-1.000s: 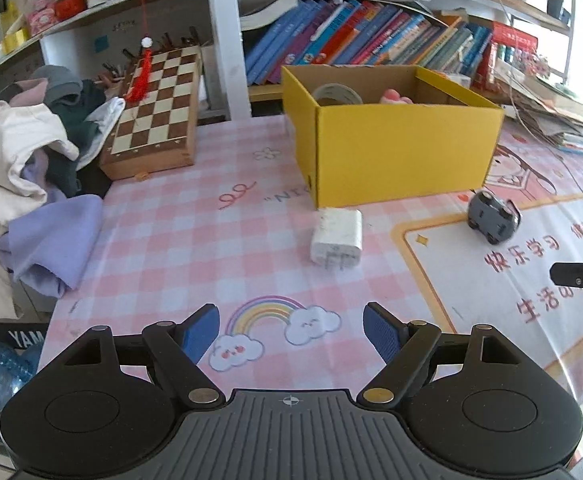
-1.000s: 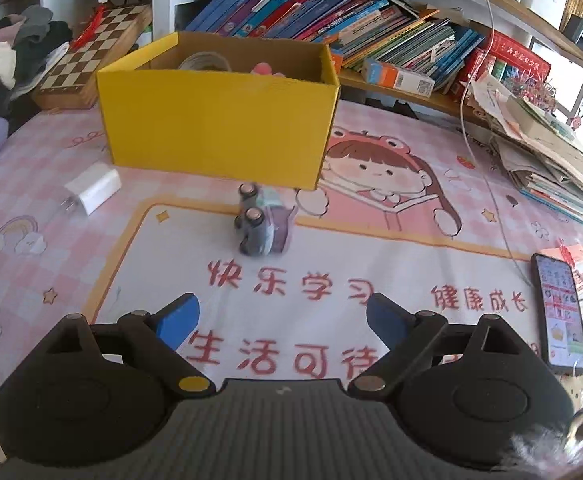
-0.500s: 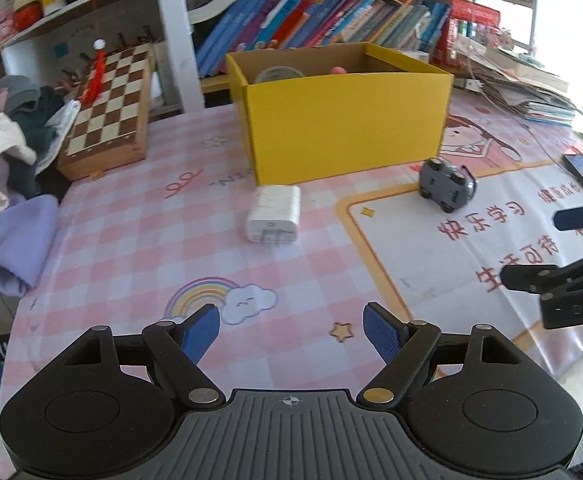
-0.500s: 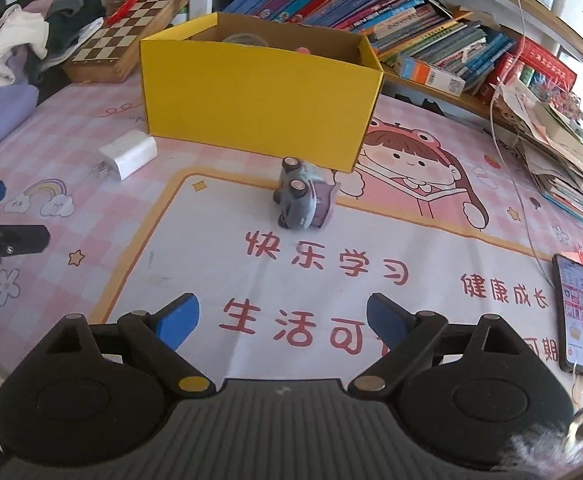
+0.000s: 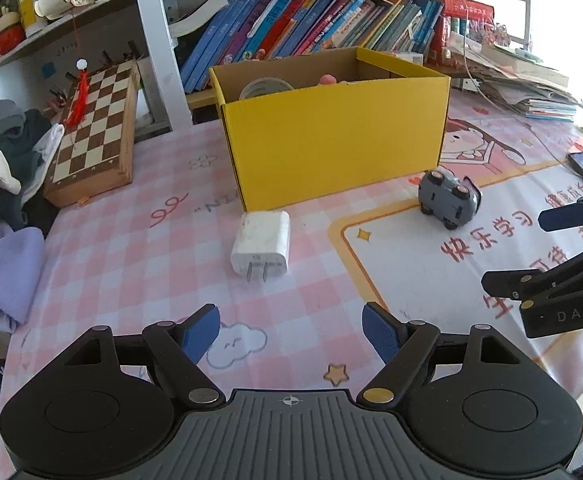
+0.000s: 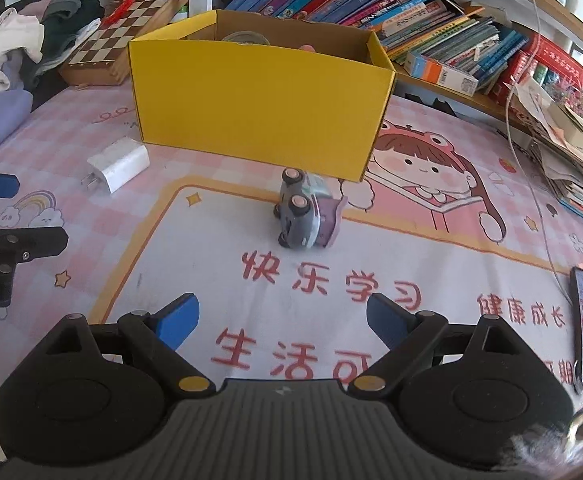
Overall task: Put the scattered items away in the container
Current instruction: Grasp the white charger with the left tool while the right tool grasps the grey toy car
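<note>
Left gripper (image 5: 290, 334): jaws wide apart, holding nothing, charger (image 5: 261, 247) ahead.
Right gripper (image 6: 279, 322): jaws wide apart, holding nothing.
Toy car (image 6: 301, 216): on its side, near yellow box (image 6: 257, 106).

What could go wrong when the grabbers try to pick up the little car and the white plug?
1. The toy car lies tipped on its side, wheels showing, so it may roll or slip out of the right gripper.
2. The white charger sits close to the yellow box; the left gripper might bump the box wall or catch the metal prongs.
3. Both open grippers are near each other, so they could collide.
</note>
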The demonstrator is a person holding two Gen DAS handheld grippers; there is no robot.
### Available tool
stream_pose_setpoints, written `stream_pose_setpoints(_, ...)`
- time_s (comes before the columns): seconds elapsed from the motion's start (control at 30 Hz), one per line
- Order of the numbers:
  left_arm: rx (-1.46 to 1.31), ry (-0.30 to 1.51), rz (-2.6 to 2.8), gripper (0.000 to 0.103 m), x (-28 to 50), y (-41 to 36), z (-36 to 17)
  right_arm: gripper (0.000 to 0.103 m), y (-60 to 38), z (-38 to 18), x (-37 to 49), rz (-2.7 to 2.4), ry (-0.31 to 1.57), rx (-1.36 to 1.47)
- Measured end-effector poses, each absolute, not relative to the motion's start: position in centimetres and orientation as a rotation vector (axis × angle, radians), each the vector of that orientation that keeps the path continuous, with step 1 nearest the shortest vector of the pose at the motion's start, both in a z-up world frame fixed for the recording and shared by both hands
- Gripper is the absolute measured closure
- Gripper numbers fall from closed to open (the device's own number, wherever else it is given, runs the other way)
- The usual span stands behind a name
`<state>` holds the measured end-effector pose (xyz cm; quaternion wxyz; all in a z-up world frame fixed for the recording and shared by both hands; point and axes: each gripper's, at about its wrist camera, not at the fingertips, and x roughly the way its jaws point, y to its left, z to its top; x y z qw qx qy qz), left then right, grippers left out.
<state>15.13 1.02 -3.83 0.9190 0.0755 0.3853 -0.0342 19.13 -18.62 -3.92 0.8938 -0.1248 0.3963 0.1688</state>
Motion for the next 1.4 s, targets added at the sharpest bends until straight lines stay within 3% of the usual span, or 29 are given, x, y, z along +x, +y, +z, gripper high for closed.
stream_pose_setpoints(0.5,0.145,0.796,0.021,0.024,20.8,0.9,-4.6,0.019,-18.2,-4.4,24.5,0.386,0.833,-0.284)
stream_pose_setpoints(1.13,0.079,0.891,0.05,0.055,24.3,1.6,-6.5,0.039,-18.9,-5.5,28.3,0.421,0.866,-0.261)
stream_pose_setpoints(1.4,0.041,0.891,0.058,0.057,24.5,1.8,-6.6,0.042,-19.2,-5.9,29.6,0.434,0.885,-0.227)
